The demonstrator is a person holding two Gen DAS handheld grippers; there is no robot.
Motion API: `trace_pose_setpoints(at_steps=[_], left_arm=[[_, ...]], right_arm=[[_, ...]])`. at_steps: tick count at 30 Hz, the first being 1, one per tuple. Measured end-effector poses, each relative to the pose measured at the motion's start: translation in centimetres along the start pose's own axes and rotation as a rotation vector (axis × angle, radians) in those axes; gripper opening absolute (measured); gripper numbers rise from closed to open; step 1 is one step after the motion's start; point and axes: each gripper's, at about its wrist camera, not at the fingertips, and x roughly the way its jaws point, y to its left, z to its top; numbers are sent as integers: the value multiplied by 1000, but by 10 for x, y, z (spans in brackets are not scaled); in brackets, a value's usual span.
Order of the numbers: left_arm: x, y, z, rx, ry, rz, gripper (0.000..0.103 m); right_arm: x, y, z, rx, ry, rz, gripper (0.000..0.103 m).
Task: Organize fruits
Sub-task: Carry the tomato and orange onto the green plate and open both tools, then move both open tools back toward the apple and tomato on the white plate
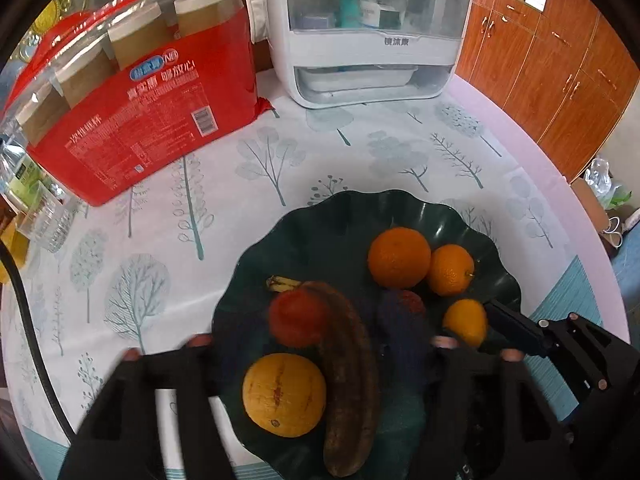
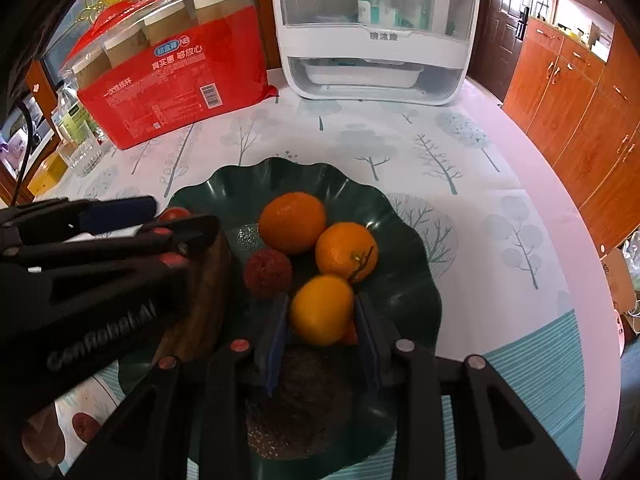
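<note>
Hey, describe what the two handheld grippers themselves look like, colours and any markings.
Both are matte black with angular, cut-out linkage arms joined by round pins. The right gripper has blue pads on its fingers. The left gripper carries pale raised lettering on its side, and one finger looks dark blue. A black cable runs along the left view's edge.

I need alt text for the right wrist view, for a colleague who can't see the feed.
The right tongs straddle a small yellow-orange citrus in a dark green scalloped dish, blue pads on either side. Two larger oranges and a red lychee lie beyond it, and the left tongs reach in over a brown banana.
</note>
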Motion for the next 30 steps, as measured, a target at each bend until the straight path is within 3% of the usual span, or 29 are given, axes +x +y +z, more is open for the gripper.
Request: trace_pose_setpoints(at_steps=[4, 11, 21, 30], left_arm=[[-3, -4, -2, 45, -9, 21, 80], [-10, -4, -4, 47, -9, 23, 85], [-30, 4, -8, 30, -17, 35, 85], [-78, 26, -24, 41, -65, 41, 85]], right_arm=[[-1, 0, -1, -2, -9, 5, 45], [-4, -1, -2, 5, -11, 15, 46], [-22, -1, -1, 13, -37, 19, 46], [-58, 10, -6, -10, -74, 34, 46]])
